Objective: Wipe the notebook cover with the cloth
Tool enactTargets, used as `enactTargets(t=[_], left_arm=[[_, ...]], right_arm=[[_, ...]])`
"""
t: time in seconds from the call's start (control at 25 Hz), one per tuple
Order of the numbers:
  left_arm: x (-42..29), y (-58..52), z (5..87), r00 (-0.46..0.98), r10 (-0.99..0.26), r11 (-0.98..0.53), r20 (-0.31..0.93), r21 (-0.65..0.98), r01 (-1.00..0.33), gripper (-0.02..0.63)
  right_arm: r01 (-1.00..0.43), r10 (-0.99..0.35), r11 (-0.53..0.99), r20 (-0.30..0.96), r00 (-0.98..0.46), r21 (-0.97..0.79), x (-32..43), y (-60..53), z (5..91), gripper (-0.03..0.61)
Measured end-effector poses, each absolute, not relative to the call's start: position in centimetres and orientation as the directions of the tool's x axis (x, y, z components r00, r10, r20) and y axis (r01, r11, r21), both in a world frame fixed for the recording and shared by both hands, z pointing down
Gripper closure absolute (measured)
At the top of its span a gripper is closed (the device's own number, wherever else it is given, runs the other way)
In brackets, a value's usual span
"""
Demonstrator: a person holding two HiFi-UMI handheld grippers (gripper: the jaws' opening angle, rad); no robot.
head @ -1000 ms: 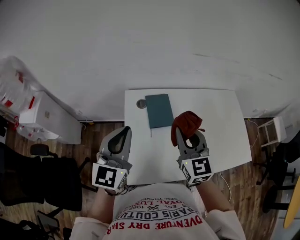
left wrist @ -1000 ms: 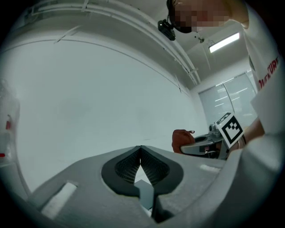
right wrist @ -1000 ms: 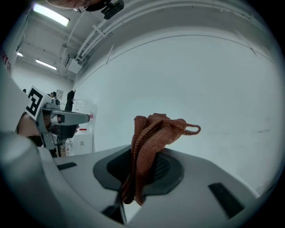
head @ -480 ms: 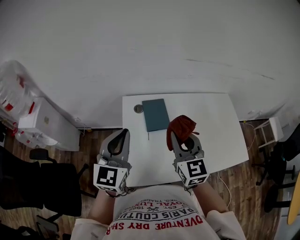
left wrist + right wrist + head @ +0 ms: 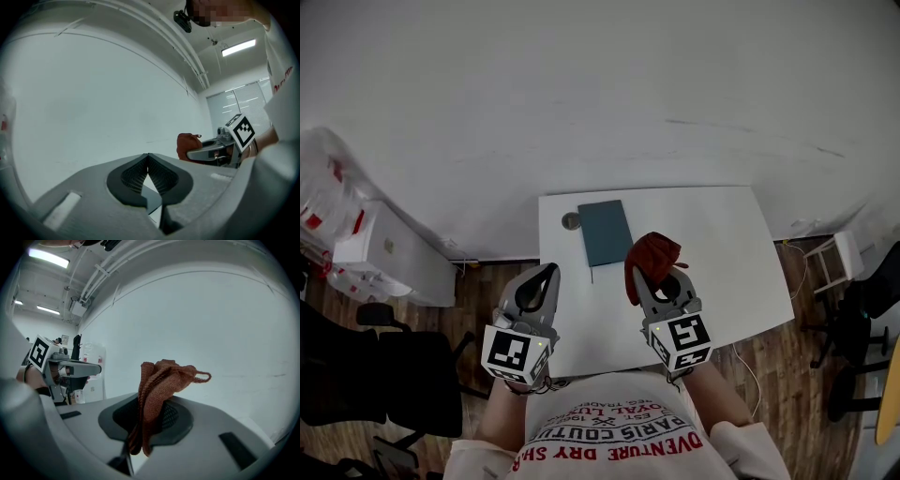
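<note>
White counter (image 5: 722,244) is holding the flat teal notebook (image 5: 605,232); right gripper (image 5: 652,272), clamping the bunched rust cloth (image 5: 649,253), is drifting closer to it; left gripper (image 5: 549,272) is staying closed, empty.

Teal notebook (image 5: 604,232) flat on table, rust cloth (image 5: 649,262) bunched, lifted

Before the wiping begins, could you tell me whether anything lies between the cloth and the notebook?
Nothing visible does. The cloth is clamped in the right gripper, just right of and nearer than the notebook, with only bare table between. A small round object sits by the notebook's far left corner, off that path.
</note>
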State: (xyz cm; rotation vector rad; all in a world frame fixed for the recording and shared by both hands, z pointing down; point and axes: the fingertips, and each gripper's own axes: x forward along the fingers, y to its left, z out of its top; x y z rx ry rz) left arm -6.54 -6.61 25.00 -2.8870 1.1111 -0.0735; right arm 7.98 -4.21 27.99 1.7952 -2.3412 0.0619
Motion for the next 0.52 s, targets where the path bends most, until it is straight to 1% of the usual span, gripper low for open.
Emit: enactTargets(t=[0.52], left_arm=[[-5.4,-7.4,24.9,0.766,-0.642,-0.766,0.027,-0.046,-0.641,0.603]], right_arm=[[-0.972,-0.965,0.223,0.157,-0.208,0.081,8.8,-4.8,27.1,0.508]])
